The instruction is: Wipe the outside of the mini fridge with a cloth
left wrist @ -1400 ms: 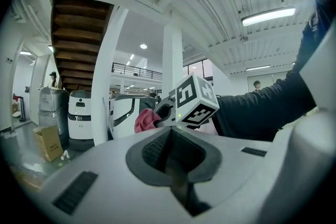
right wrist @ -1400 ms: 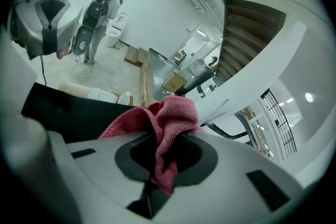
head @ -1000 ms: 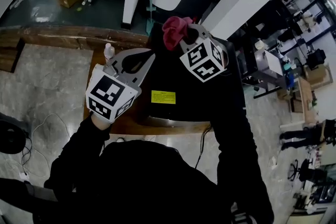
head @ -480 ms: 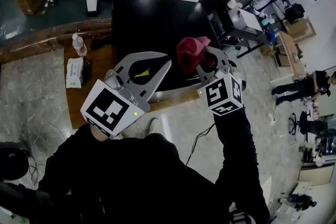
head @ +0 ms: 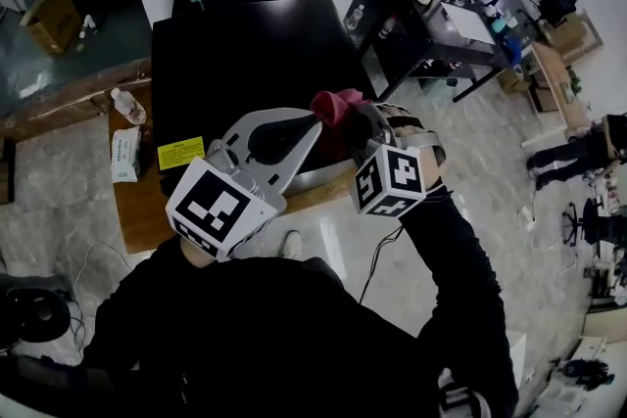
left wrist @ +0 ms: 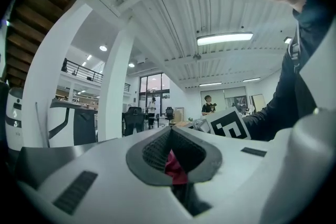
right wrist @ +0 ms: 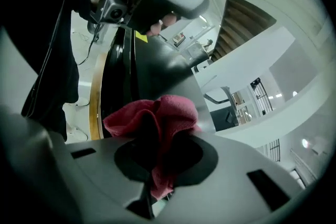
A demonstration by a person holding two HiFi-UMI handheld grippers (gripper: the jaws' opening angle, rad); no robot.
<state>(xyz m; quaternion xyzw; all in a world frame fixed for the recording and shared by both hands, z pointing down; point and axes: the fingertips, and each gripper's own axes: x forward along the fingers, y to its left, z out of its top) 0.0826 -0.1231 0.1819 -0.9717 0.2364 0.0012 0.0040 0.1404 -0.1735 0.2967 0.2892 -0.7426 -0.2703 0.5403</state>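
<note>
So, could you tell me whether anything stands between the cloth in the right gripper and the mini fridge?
Nothing visible lies between the red cloth, clamped in the right gripper, and the black mini fridge just beyond it. The left gripper hangs close beside the cloth, though.

This is a large open lab or workshop hall, with a pale polished stone floor [head: 59,181], cluttered grey work tables [head: 460,24] and a brown cardboard box [head: 54,15]. Thick white columns [left wrist: 113,92] rise past a railed mezzanine [left wrist: 84,68] under long ceiling strip lights [left wrist: 224,38].
</note>
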